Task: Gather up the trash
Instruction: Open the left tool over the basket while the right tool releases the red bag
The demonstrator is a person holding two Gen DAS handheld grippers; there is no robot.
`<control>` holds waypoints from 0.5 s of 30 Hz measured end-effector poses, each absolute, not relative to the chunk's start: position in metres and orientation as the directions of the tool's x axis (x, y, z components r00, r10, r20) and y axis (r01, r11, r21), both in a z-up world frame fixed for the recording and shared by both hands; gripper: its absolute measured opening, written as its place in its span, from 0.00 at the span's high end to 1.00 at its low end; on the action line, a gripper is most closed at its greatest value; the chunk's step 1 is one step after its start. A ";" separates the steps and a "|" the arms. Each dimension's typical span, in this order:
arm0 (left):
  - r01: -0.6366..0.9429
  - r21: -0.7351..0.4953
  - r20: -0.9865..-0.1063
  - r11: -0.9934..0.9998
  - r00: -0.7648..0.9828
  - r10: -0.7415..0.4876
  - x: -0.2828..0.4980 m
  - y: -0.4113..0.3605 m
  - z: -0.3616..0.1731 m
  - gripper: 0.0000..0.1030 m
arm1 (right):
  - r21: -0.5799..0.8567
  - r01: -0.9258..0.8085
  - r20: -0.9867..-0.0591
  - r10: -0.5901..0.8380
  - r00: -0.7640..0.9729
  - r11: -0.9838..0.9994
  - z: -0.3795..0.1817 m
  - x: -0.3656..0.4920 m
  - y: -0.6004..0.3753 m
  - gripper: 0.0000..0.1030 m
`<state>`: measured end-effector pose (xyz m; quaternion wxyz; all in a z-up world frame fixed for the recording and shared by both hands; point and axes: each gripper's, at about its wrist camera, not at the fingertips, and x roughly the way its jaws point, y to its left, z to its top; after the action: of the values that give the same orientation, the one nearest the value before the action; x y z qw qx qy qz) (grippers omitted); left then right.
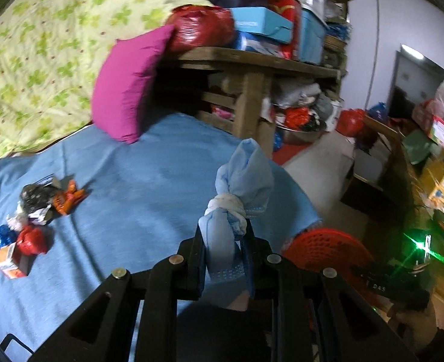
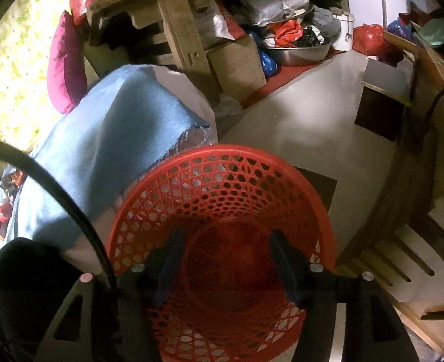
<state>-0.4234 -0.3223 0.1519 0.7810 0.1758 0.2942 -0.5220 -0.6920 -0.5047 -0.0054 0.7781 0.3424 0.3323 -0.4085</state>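
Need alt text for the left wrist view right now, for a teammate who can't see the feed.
The left gripper is shut on a knotted light-blue face mask above a blue bedsheet. A small pile of wrappers and scraps lies on the sheet to the left, and a red mesh basket sits low on the right.

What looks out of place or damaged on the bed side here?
A pile of wrappers and small cartons lies loose on the blue sheet. The sheet's corner over the red basket looks frayed and torn. Nothing spilled.
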 end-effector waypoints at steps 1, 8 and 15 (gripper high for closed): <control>0.925 -0.034 -0.646 0.378 0.268 -0.715 -0.428 -0.326 0.151 0.79 | 0.260 0.865 -0.793 -0.416 0.445 0.430 -0.003 -0.693 -0.505 0.35; 0.960 -0.075 -0.684 0.269 0.147 -0.715 -0.459 -0.362 0.140 0.79 | 0.227 0.876 -0.692 -0.563 0.453 0.426 0.047 -0.719 -0.491 0.35; 0.984 -0.117 -0.749 0.135 0.002 -0.663 -0.502 -0.407 0.115 0.79 | 0.249 0.879 -0.614 -0.636 0.468 0.406 0.079 -0.746 -0.488 0.34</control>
<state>-0.5025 -0.4072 0.1151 0.6687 0.2316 0.3467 -0.6156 -0.7459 -0.4878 0.0787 0.8098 0.2797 0.2177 -0.4676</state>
